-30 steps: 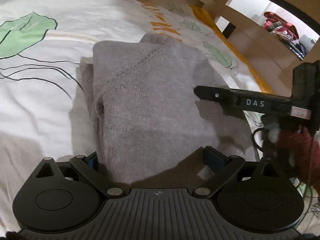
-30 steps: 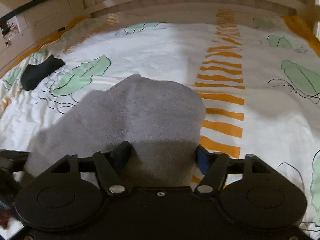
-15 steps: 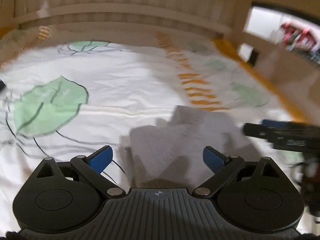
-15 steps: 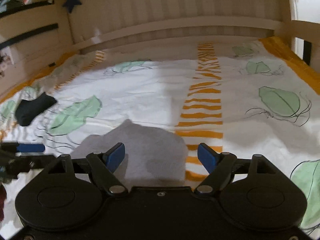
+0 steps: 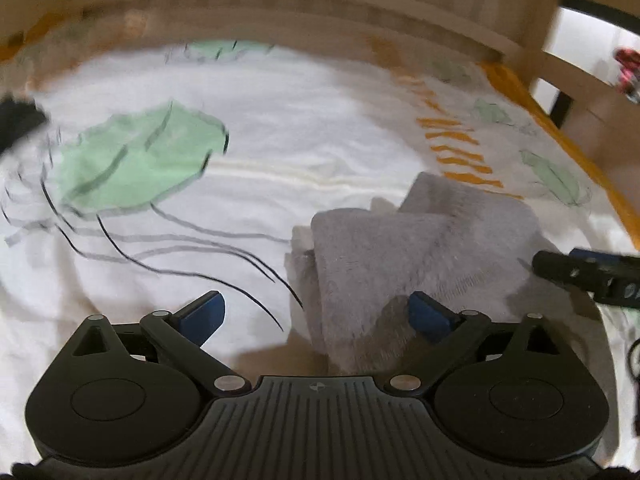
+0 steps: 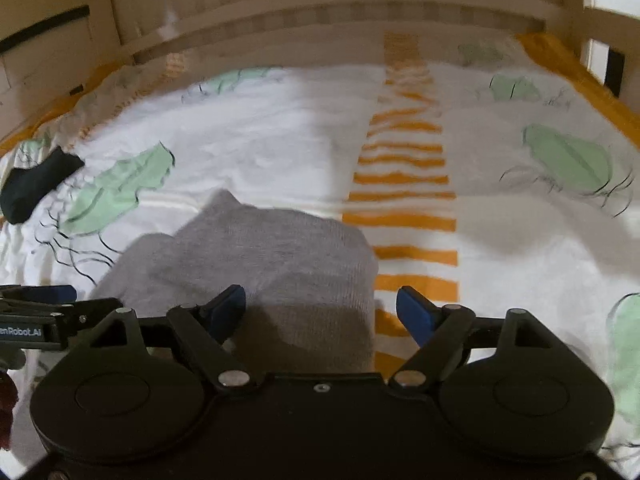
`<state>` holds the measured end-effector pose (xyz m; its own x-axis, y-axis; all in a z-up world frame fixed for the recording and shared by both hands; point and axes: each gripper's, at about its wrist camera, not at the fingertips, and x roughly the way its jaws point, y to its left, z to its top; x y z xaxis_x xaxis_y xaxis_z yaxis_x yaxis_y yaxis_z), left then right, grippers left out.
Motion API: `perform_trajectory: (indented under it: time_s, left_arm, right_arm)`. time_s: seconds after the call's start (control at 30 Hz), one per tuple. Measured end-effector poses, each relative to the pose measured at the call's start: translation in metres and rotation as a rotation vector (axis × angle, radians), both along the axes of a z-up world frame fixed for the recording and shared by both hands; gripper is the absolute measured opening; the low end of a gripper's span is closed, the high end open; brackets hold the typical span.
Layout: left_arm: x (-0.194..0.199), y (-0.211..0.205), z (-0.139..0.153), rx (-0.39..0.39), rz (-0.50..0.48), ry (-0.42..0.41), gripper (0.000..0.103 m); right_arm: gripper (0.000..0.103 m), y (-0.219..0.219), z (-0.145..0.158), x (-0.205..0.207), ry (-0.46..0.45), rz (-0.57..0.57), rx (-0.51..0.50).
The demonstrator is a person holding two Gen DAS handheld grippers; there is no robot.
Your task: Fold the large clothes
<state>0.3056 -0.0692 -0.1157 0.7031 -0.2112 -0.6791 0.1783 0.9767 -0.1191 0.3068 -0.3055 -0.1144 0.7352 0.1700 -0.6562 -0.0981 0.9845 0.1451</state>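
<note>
A grey fleece garment [image 5: 420, 256] lies folded into a thick bundle on the bed; it also shows in the right wrist view [image 6: 272, 256]. My left gripper [image 5: 316, 314] is open and empty, raised just in front of the bundle's left edge, with its right finger [image 5: 430, 316] over the cloth. My right gripper [image 6: 320, 312] is open and empty, raised above the bundle's near right corner. Each gripper's fingers show at the edge of the other's view: the right gripper [image 5: 592, 268] and the left gripper [image 6: 40, 300].
The bed has a white cover [image 6: 288, 148] printed with green leaves and an orange stripe band [image 6: 404, 184]. A dark sock [image 6: 32, 184] lies at the far left. A wooden headboard [image 6: 320, 12] runs along the back and a bed rail [image 5: 576, 80] on the right.
Both grippers let go of the grey garment, opened and pulled back and up from it. The folded bundle stays on the bed.
</note>
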Motion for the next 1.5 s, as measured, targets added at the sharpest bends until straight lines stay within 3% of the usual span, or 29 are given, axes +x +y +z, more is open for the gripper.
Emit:
perform_trajectory:
  time_s: [0.13,0.27,0.33,0.43,0.53,0.67,0.8,0.87,0.97,1.13,1.37,1.5]
  left_arm:
    - [-0.039,-0.001,0.01,0.04,-0.072,-0.067,0.098]
    - [-0.069,0.002,0.0,0.092,-0.118,-0.051,0.098]
    - [-0.076,0.008,-0.01,0.125,-0.112,-0.023,0.1]
    - [-0.08,0.024,-0.017,0.091,-0.069,0.029,0.1]
    - [-0.087,0.033,-0.012,0.115,-0.05,0.023,0.099]
    - [-0.098,0.038,-0.001,0.165,-0.028,0.013,0.098]
    - [-0.123,0.041,0.024,0.129,0.005,-0.048,0.098]
    - [-0.137,0.036,0.039,0.113,0.016,-0.085,0.099]
    - [-0.158,0.024,0.06,0.087,0.032,-0.127,0.099]
    - [-0.188,0.002,0.08,0.076,0.059,-0.13,0.099]
    - [-0.218,-0.023,0.083,0.198,0.084,-0.149,0.099]
    - [-0.227,-0.023,0.079,0.157,0.056,-0.124,0.099]
  right_arm:
    - [0.085,0.0,0.014,-0.044,-0.028,0.048,0.027]
    - [0.085,0.01,0.006,-0.085,0.029,0.127,-0.053]
    - [0.085,0.012,-0.004,-0.098,0.093,0.147,-0.103]
    - [0.087,0.007,-0.016,-0.109,0.184,0.147,-0.121]
    - [0.089,-0.003,-0.012,-0.112,0.222,0.096,-0.083]
    - [0.09,0.003,-0.002,-0.127,0.226,0.096,-0.149]
    - [0.093,-0.005,0.022,-0.155,0.119,0.054,-0.082]
    - [0.102,-0.007,0.036,-0.169,0.039,0.02,-0.031]
    - [0.102,-0.008,0.055,-0.191,-0.079,-0.009,0.037]
    - [0.102,-0.008,0.066,-0.216,-0.177,-0.055,0.061]
    - [0.102,-0.009,0.061,-0.238,-0.19,-0.132,0.082]
    - [0.102,-0.009,0.056,-0.248,-0.172,-0.155,0.084]
